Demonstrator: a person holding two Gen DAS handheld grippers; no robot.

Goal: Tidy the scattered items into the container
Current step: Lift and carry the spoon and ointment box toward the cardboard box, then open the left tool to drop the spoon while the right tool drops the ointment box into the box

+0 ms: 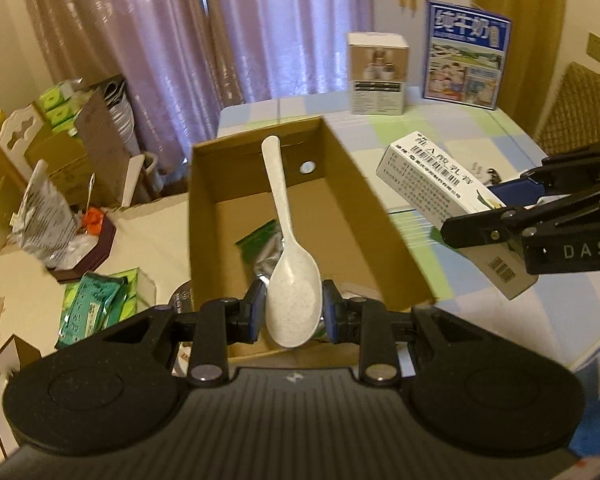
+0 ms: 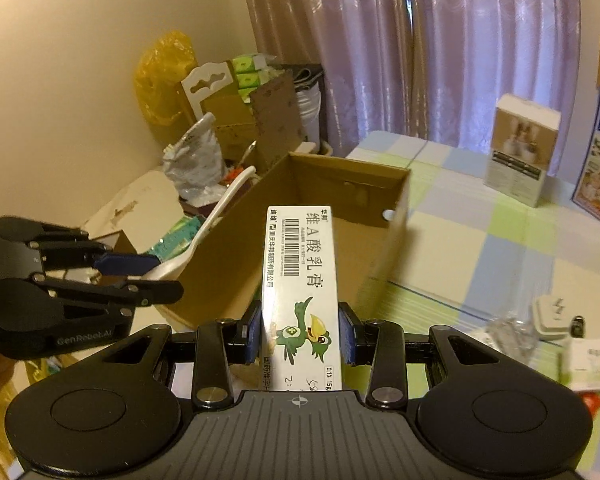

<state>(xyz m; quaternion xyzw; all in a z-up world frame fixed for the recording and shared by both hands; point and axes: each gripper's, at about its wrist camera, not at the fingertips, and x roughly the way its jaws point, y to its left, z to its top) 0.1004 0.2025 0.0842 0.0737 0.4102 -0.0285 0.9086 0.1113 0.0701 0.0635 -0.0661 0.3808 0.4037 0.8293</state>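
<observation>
My left gripper point(image 1: 294, 312) is shut on the bowl of a white speckled spoon point(image 1: 288, 248), handle pointing away, held over the open cardboard box point(image 1: 204, 216). A green and silver packet point(image 1: 264, 248) lies inside the box. My right gripper point(image 2: 302, 332) is shut on a white ointment carton point(image 2: 300, 280) with a green bird print, held just in front of the box point(image 2: 380, 264). In the left wrist view that carton point(image 1: 432, 188) and right gripper point(image 1: 500, 216) hover right of the box. The left gripper point(image 2: 140, 276) with the spoon point(image 2: 220, 208) shows at left in the right wrist view.
The box stands on a checked tablecloth point(image 1: 480, 136). A beige box point(image 1: 376, 76) and a blue milk carton point(image 1: 464, 56) stand at the table's far side. A white charger point(image 2: 552, 316), crumpled wrap and a small carton point(image 2: 592, 364) lie at right. Green packets point(image 1: 96, 308) and clutter lie left.
</observation>
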